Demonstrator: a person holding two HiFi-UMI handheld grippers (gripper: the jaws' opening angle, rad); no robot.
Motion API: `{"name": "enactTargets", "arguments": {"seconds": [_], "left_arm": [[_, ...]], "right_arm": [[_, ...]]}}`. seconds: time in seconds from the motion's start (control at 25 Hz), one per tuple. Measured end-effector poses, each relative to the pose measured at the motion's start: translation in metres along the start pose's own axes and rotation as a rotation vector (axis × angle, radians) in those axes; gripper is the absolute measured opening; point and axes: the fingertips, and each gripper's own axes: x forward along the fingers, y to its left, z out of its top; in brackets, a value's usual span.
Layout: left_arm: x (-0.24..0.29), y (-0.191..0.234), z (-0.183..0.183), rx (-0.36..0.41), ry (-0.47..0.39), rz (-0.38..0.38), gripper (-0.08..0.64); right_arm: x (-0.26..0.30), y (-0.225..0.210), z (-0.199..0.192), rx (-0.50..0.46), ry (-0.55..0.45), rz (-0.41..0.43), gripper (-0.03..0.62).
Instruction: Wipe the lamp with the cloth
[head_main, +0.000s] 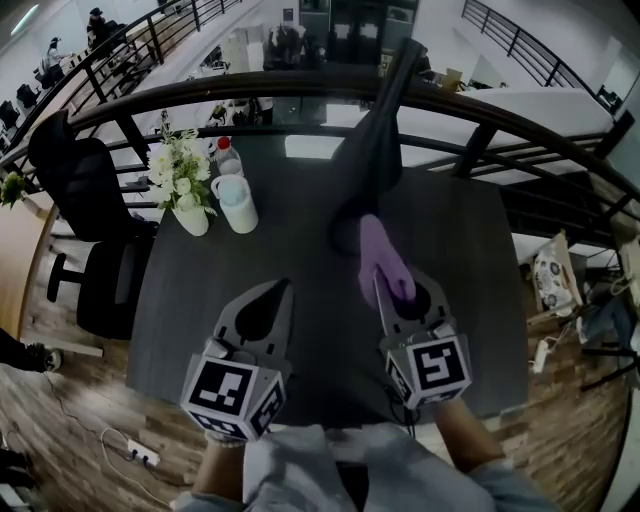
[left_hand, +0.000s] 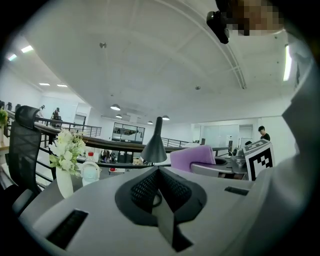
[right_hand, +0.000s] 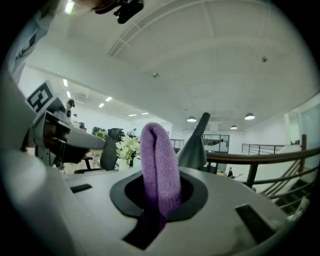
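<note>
A dark grey lamp (head_main: 373, 150) with a cone-shaped shade stands at the middle of the dark table (head_main: 470, 300); it also shows in the left gripper view as the lamp (left_hand: 155, 147) and in the right gripper view as the lamp (right_hand: 195, 147). My right gripper (head_main: 395, 292) is shut on a purple cloth (head_main: 382, 256), which sticks up toward the lamp's base without touching it. The cloth (right_hand: 159, 167) rises folded between the right gripper's (right_hand: 156, 210) jaws. My left gripper (head_main: 270, 300) hangs beside it to the left, shut and empty; the left gripper's (left_hand: 159, 192) pads meet.
A white vase of white flowers (head_main: 184, 182), a white jug (head_main: 238, 203) and a small bottle (head_main: 228, 156) stand at the table's far left. A black office chair (head_main: 85, 210) is left of the table. A curved railing (head_main: 300, 90) runs behind it.
</note>
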Motion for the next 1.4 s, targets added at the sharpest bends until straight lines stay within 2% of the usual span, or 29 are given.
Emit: {"name": "enactTargets", "arguments": {"seconds": [0.16,0.24,0.4,0.6,0.84,1.04,1.4], "left_arm": [[-0.003,-0.010,-0.007,0.028,0.006,-0.037,0.000],[-0.004,-0.017,-0.009,0.016,0.020,-0.049,0.000],[-0.007,-0.021,-0.016,-0.001,0.039,-0.054,0.000],[-0.010,-0.021,-0.026,0.015,0.049,-0.062,0.000],[-0.010,-0.018,-0.027,0.016,0.048,-0.063,0.000],[-0.012,-0.022,-0.026,-0.006,0.061,-0.058,0.000],[-0.010,-0.025,-0.027,0.000,0.059,-0.065,0.000]], "right_arm": [[-0.011,0.017,-0.008,0.054,0.019,0.008,0.051],[-0.017,0.024,-0.016,0.079,0.047,0.006,0.051],[-0.026,0.034,-0.027,0.124,0.063,0.010,0.051],[-0.033,0.042,-0.035,0.152,0.087,0.030,0.051],[-0.029,0.049,-0.036,0.163,0.093,0.046,0.049],[-0.030,0.046,-0.040,0.160,0.111,0.034,0.049],[-0.031,0.038,-0.040,0.163,0.104,0.006,0.049]]}}
